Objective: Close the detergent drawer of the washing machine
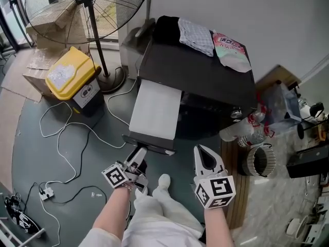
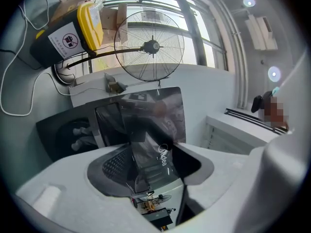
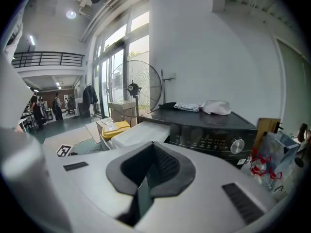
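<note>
The dark washing machine (image 1: 198,68) has its detergent drawer (image 1: 154,109) pulled far out toward me, pale on top with a dark front end (image 1: 150,146). My left gripper (image 1: 136,157) is at that front end. In the left gripper view the glossy drawer front (image 2: 151,125) stands between the left gripper's (image 2: 153,161) open jaws, with a gap beside it. My right gripper (image 1: 206,157) hangs to the right of the drawer, shut and empty. Its view shows the drawer (image 3: 141,132) and the control panel with a knob (image 3: 236,146) ahead.
A standing fan (image 1: 87,4) and a yellow-lidded bin (image 1: 72,73) stand left of the machine. Cables (image 1: 67,153) and a power strip (image 1: 46,192) trail over the floor. Cloths (image 1: 198,35) lie on the machine. A cluttered shelf (image 1: 267,138) is at the right. My shoe (image 1: 163,181) is below the drawer.
</note>
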Demonstrator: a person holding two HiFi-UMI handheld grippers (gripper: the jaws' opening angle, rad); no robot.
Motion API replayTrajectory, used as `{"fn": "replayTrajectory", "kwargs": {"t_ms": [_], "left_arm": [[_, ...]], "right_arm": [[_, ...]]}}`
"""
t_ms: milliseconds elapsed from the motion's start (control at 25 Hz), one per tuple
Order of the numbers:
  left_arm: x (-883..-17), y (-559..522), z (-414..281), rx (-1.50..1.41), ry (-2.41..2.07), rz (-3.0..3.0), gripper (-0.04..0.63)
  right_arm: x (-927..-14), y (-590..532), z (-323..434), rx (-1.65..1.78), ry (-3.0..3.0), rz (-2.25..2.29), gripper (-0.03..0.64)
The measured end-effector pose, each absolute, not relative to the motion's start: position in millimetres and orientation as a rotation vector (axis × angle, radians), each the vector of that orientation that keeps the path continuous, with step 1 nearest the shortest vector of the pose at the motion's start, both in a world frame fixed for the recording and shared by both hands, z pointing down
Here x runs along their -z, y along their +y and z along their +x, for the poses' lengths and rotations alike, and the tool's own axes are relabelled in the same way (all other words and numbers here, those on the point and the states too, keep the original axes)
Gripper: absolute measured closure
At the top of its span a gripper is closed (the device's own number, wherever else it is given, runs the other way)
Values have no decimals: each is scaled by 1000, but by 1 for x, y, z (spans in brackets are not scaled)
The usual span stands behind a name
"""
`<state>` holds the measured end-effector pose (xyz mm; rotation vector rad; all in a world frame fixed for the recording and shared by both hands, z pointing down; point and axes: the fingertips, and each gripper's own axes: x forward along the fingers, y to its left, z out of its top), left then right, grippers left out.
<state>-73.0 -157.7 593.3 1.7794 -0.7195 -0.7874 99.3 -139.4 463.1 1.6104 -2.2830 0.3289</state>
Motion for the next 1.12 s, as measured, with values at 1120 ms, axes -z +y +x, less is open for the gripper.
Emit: {"fn": "replayTrajectory", "kwargs": {"t_ms": [1120], "left_arm": [[-584,-194,-62,787,-792,1705,333]], "right_arm": [[-468,-159,104,-388,-2308,1604,617]]}}
